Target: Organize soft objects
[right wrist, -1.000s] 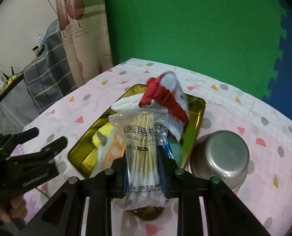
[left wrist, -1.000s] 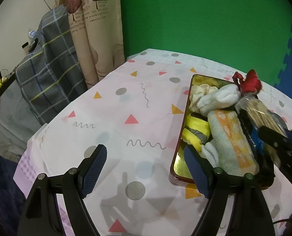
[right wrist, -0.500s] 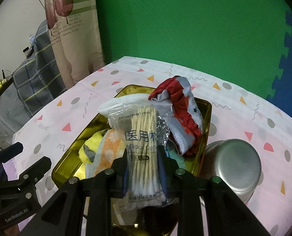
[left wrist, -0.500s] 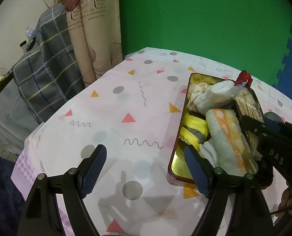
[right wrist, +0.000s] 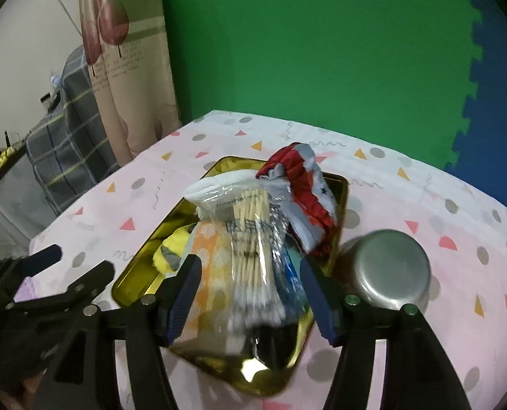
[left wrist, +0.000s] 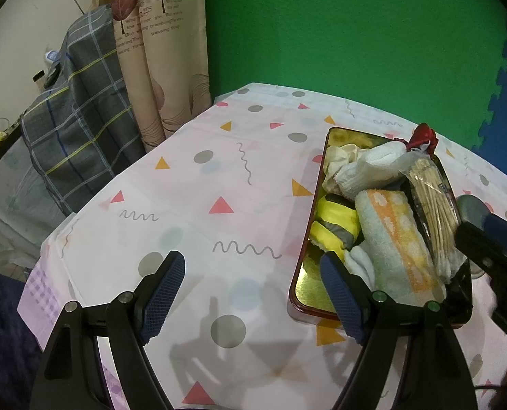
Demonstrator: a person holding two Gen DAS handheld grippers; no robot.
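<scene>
The right gripper (right wrist: 250, 294) hangs over the gold tray (right wrist: 340, 198); its jaws have just been opening, and the bag of cotton swabs (right wrist: 253, 235) lies between them, apart from both pads, on top of the pile. In the tray, the orange-patterned towel (left wrist: 390, 239) lies beside the yellow and grey roll (left wrist: 335, 225), white sock (left wrist: 373, 167) and red cloth (right wrist: 301, 188). A steel bowl (right wrist: 386, 266) sits upside down just beside the tray. The left gripper (left wrist: 253, 297) hovers over the tablecloth (left wrist: 192, 212), fingers wide, holding nothing.
</scene>
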